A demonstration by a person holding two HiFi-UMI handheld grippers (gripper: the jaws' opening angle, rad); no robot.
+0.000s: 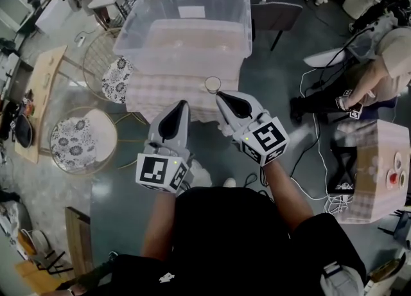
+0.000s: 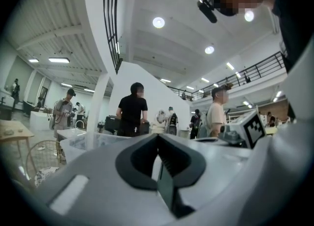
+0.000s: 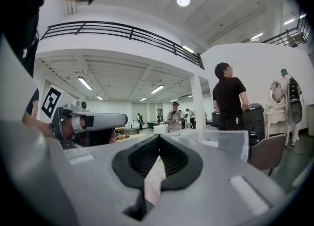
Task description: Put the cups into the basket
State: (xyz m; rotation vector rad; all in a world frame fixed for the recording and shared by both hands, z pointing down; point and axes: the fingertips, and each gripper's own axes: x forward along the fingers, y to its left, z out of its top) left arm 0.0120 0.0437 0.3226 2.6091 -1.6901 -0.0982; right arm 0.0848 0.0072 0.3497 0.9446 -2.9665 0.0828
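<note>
Clear plastic basket point(image 1: 140, 26) sits on the tabletop point(image 1: 168, 94), which carries a checked cloth. One cup point(image 1: 212, 84) stands upright on the cloth at the near edge, outside the basket and just in front of its near wall. What lies inside the basket is too hazy through the wall to tell.

Left tool point(image 1: 182, 104): jaws together, nothing between them; confirmed in the left gripper view point(image 2: 158, 135). It is held level, pointing at the tabletop's near edge.

Right tool point(image 1: 219, 95): jaws together, empty; confirmed in the right gripper view point(image 3: 159, 137), where only checked cloth shows below the tips. Its tip is near the cup, slightly to the cup's right. Both tools are side by side, close but apart.

Two chairs with floral cushions point(image 1: 72, 140) stand left of the tabletop. A second person point(image 1: 385, 63) bends over at far right.
</note>
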